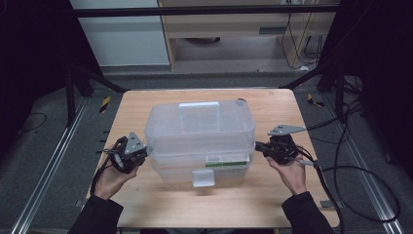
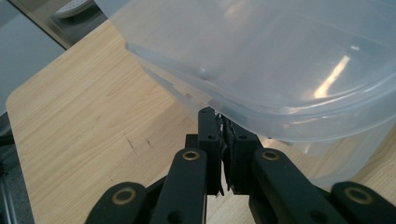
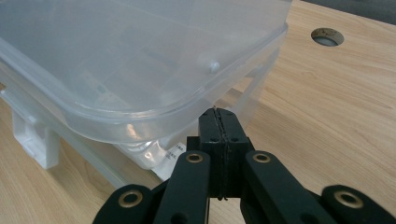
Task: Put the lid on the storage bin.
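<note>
A clear plastic storage box with a domed lid and a flat top handle stands mid-table. My left gripper is shut at the box's left end. In the left gripper view its tips meet just under the lid's rim, with nothing between them. At the right end my right gripper is also shut. Its tips sit against the underside of the lid's rim. A white front latch hangs on the near side.
The wooden table has bare surface around the box and a round cable hole at the back right. Cables trail off the right edge to the floor. Black frame bars stand behind the table.
</note>
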`<move>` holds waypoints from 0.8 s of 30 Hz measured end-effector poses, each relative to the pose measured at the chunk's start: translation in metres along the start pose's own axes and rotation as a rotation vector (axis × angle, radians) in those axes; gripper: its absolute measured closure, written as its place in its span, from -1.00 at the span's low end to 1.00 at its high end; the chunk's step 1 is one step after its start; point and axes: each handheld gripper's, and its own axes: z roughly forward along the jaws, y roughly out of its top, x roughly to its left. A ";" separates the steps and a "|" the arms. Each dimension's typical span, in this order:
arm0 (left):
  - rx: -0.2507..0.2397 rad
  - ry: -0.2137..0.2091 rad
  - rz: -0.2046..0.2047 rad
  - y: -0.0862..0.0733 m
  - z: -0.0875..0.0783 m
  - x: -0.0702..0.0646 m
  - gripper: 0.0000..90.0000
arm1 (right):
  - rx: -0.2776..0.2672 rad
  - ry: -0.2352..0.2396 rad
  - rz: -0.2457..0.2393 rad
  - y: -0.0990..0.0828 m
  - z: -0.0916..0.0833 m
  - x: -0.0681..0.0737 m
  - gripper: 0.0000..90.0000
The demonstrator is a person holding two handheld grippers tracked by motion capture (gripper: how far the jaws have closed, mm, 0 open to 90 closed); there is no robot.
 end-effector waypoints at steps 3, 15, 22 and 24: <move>0.009 -0.002 -0.004 -0.003 0.002 -0.002 0.91 | 0.011 -0.006 -0.003 -0.003 0.002 0.001 1.00; 0.065 0.050 -0.051 -0.018 0.011 0.005 0.88 | 0.018 -0.068 -0.009 -0.012 0.006 -0.001 1.00; 0.086 0.114 -0.148 -0.033 0.017 0.022 0.73 | 0.029 -0.173 0.044 -0.032 0.007 -0.022 0.95; 0.087 0.154 -0.196 -0.043 0.020 0.032 0.66 | 0.022 -0.192 0.055 -0.035 0.007 -0.027 0.89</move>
